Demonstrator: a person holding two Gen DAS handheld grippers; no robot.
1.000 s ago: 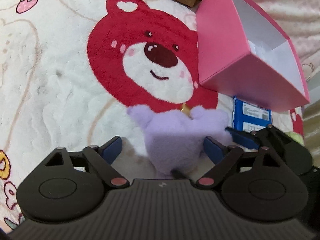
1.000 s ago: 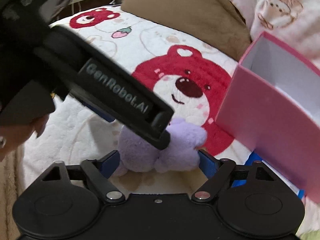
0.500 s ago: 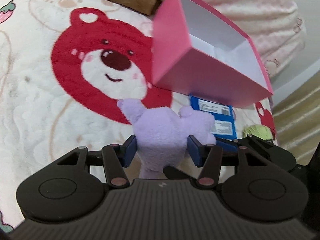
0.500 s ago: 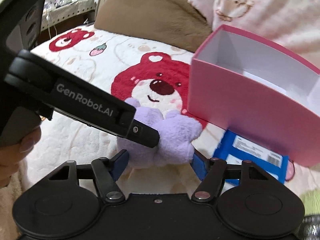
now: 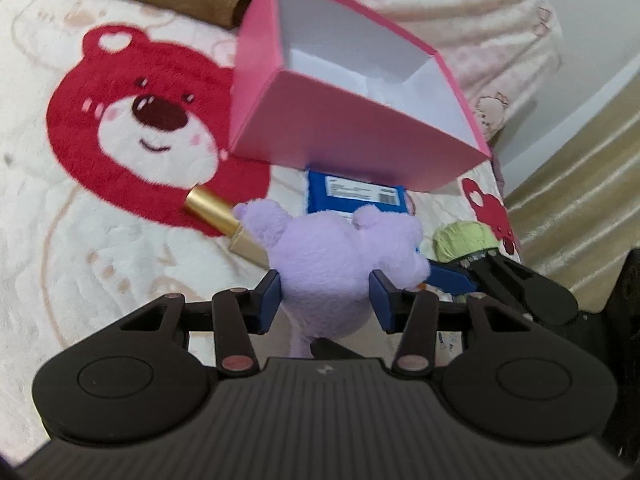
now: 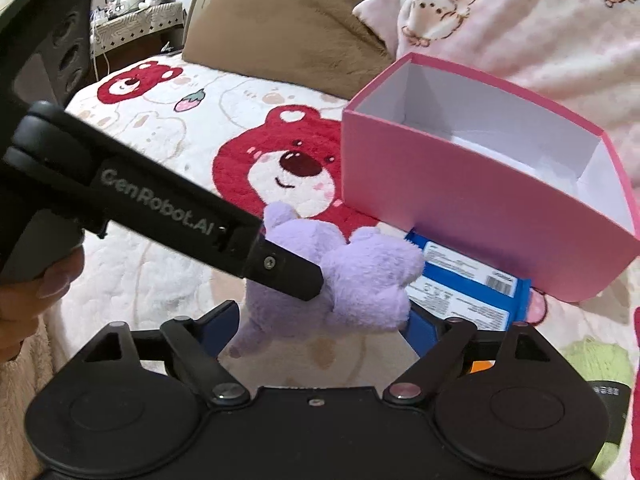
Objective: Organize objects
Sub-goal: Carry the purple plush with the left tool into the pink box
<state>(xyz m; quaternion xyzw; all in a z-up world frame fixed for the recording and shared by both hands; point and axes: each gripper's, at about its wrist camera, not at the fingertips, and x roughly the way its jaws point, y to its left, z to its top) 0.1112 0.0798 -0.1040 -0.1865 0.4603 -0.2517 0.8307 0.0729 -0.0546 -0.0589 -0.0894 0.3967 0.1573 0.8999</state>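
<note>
Your left gripper (image 5: 325,296) has just been closing and now pinches the purple plush toy (image 5: 340,256) between its blue pads, lifted clear of the bear-print blanket (image 5: 80,240) in front of the open pink box (image 5: 320,120). Your right gripper (image 6: 320,320) has just been opening; its jaws stand wide around the toy without pressing it. A gold tube (image 5: 216,216) and a blue packet (image 5: 356,196) lie on the blanket below.
</note>
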